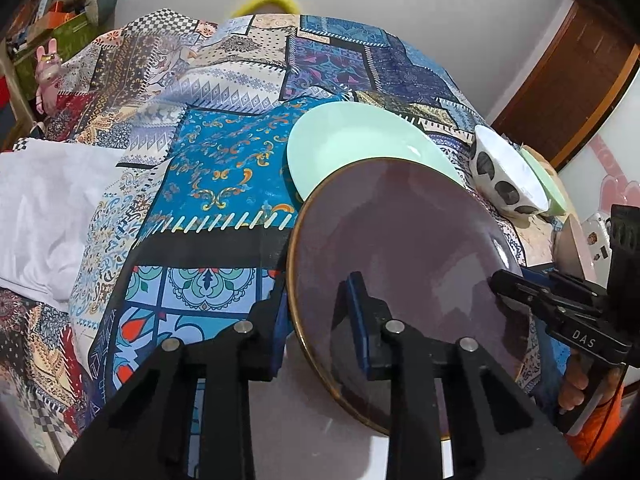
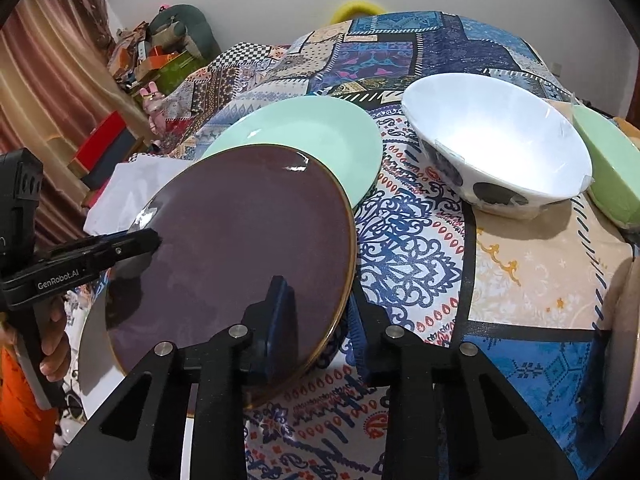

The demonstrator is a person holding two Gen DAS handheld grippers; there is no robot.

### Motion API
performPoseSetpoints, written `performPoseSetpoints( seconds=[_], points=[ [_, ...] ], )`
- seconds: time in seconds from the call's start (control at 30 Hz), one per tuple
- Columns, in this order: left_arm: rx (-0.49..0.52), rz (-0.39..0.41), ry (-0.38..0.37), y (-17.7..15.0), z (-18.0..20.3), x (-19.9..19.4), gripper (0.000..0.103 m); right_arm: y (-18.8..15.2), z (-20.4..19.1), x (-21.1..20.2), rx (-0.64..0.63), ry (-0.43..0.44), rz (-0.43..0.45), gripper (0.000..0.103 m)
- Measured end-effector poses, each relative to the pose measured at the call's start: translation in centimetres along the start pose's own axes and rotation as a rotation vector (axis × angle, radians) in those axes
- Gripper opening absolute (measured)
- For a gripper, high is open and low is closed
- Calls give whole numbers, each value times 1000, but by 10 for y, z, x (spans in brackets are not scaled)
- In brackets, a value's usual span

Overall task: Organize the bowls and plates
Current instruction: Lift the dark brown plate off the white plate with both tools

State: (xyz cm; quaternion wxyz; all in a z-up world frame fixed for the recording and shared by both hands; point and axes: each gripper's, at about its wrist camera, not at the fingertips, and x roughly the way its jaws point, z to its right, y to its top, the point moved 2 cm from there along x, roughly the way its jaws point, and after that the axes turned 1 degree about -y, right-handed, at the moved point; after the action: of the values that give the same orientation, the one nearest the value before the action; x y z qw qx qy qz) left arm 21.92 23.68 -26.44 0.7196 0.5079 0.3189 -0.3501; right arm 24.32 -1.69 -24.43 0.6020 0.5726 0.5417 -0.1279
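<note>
A dark brown plate [image 1: 404, 248] with a gold rim is held above the patterned cloth. My left gripper [image 1: 320, 320] has its two fingers on either side of the plate's left rim. My right gripper [image 2: 320, 320] has its fingers on either side of the plate's right rim; the plate also shows in the right wrist view [image 2: 240, 248]. A mint green plate [image 1: 352, 140] lies on the cloth just behind it, partly covered. A white bowl [image 2: 492, 144] with dark spots and a green bowl [image 2: 612, 168] stand to the right.
The patchwork cloth [image 1: 216, 160] covers a rounded table. A white cloth [image 1: 44, 208] lies at the left. A white surface [image 2: 96, 376] shows under the brown plate. Boxes and a pink rabbit figure [image 1: 46, 72] sit beyond the left edge.
</note>
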Motion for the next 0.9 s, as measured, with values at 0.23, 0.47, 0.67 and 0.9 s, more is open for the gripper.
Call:
performPoseSetpoints(
  seconds=[0.23,0.47,0.67,0.9],
  points=[
    [9,-23,7,-4,7,-4,28,-2,6,-6,25,4,-5,26],
    [6,-10,8,-9,18,-11,28,-8,11,-20,25,2,7,25],
    [-4,-4,-3,-14,30,-18,28,-10,17,-38,29,-3,36,25],
    [6,11,-13,-19,51,-34,28,-19,22,-61,38,-14,70,25]
  ],
)
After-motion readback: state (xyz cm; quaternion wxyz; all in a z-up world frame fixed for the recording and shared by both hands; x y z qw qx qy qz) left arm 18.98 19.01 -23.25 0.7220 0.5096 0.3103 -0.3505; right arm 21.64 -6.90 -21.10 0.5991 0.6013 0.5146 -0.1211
